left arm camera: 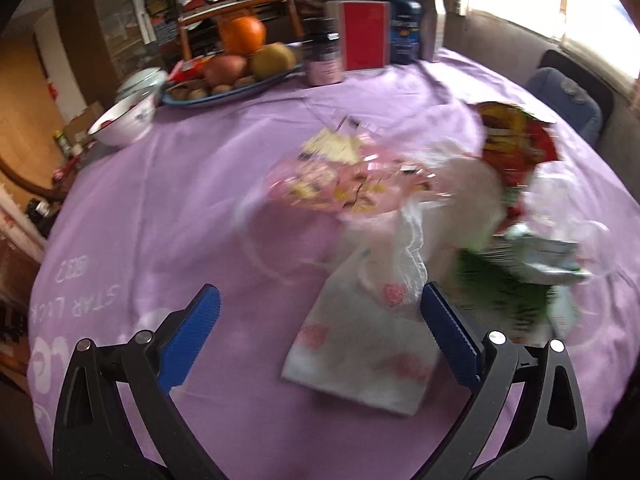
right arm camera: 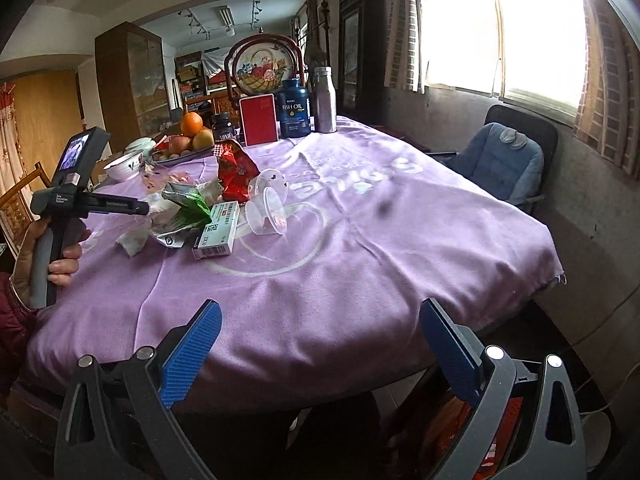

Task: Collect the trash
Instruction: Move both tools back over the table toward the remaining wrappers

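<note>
Both grippers have their jaws spread wide w/ nothing between them: left gripper (left arm camera: 320, 320) hangs right over the trash pile, right gripper (right arm camera: 320, 344) sits back off the table edge (right arm camera: 460, 344). The trash is bunched mid-table on the purple cloth (left arm camera: 160, 220): a floral napkin (left arm camera: 360, 344) closest to the left gripper, a pink wrapper (left arm camera: 344, 184) behind it, a red snack bag (right arm camera: 236, 172), a green wrapper (right arm camera: 188, 204), a small med box (right arm camera: 216, 232) and 2 clear cups (right arm camera: 268, 200). Napkin's long axis runs roughly away from the left cam, twisted end pointing at the pile. IMO the risks: the napkin's thin and flat, so the pads could pinch the cloth w/ it and drag everything; the tipped-over cups look like they'd roll if bumped. Left view is blurry btw.
</note>
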`<state>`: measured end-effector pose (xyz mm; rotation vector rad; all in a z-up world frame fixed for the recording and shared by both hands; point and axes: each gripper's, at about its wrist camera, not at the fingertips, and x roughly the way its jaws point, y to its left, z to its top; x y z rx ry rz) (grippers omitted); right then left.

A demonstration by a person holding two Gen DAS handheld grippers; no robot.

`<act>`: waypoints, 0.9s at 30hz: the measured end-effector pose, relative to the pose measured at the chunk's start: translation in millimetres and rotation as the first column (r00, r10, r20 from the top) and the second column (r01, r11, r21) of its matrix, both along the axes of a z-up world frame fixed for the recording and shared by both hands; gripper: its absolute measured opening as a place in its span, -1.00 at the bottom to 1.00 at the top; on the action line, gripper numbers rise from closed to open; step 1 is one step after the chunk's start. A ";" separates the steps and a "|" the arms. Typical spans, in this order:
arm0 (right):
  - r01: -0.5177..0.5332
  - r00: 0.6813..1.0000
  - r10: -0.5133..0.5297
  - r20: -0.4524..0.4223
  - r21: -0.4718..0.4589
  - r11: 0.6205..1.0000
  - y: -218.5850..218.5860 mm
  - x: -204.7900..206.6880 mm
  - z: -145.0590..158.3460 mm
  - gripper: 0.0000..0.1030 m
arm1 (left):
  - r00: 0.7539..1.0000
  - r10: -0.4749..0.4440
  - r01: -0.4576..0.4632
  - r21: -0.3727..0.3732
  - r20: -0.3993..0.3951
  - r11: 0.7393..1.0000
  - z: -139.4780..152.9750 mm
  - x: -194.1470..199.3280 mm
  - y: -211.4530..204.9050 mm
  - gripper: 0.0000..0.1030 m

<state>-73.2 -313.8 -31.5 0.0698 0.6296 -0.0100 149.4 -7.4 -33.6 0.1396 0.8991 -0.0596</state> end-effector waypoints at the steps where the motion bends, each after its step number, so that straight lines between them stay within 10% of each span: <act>1: 0.000 1.000 0.000 -0.002 0.004 1.000 0.7 1.9 -0.1 0.89 | 1.000 0.022 -0.022 0.000 -0.003 1.000 -1.3 0.0 11.2 0.87; 9: -0.064 0.997 0.068 -0.028 0.135 0.989 5.3 26.8 -1.3 0.89 | 0.987 0.163 -0.163 -0.054 -0.001 0.985 -0.3 -18.9 80.3 0.87; 24: -0.060 0.998 0.062 -0.017 0.134 0.989 8.2 23.6 2.7 0.89 | 0.992 -0.125 0.121 -0.111 -0.028 0.986 9.0 4.5 -24.4 0.86; 27: -0.046 0.999 0.049 -0.016 0.147 0.988 2.7 23.0 1.8 0.89 | 0.993 -0.115 0.111 -0.105 -0.030 0.988 2.8 7.2 -19.3 0.35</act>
